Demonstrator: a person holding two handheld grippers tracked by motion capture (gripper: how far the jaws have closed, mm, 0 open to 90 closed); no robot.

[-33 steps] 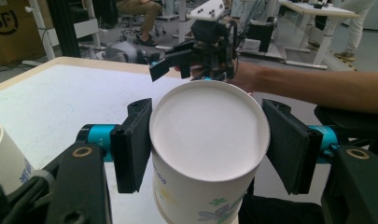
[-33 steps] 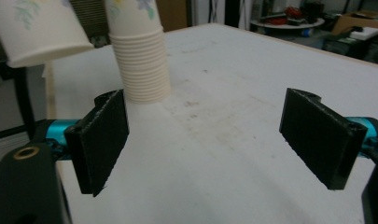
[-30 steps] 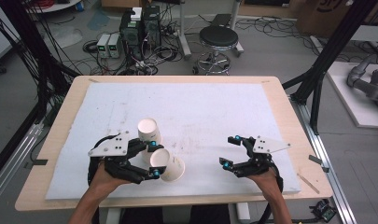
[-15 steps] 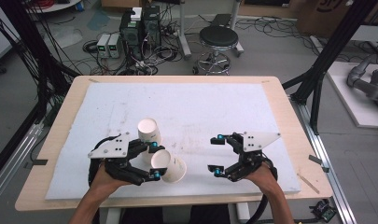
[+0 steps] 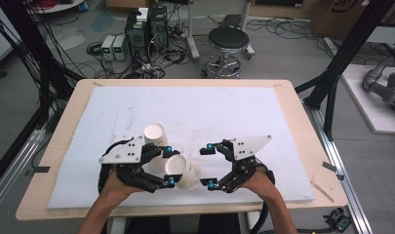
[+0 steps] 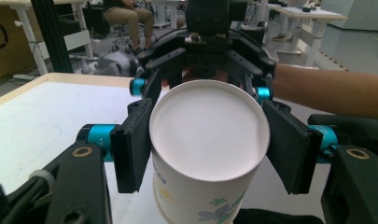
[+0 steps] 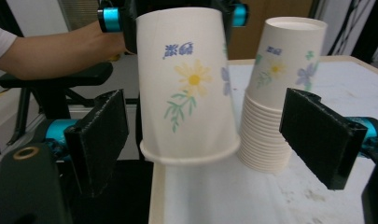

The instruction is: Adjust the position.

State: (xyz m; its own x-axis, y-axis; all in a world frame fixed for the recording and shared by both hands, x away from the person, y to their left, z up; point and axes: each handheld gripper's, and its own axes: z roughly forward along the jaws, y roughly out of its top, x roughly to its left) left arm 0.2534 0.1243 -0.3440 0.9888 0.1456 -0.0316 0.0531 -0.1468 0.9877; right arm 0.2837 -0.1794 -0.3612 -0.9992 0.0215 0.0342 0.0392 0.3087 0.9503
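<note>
While our left gripper (image 5: 168, 165) pinches the paper cup (image 5: 181, 171) near the table's (image 5: 283, 97) near edge, right of the cup stack (image 5: 155, 135) | right gripper (image 5: 210, 165) spread | we close squarely on the rim end, gently, avoiding crushing.

Background's pretty cluttered: a black round stool (image 5: 228, 38) sits behind the table, computer boxes (image 5: 145, 24) with tangled cables (image 5: 161, 53) on the floor, white mat (image 5: 209, 112) covering the tabletop.
</note>
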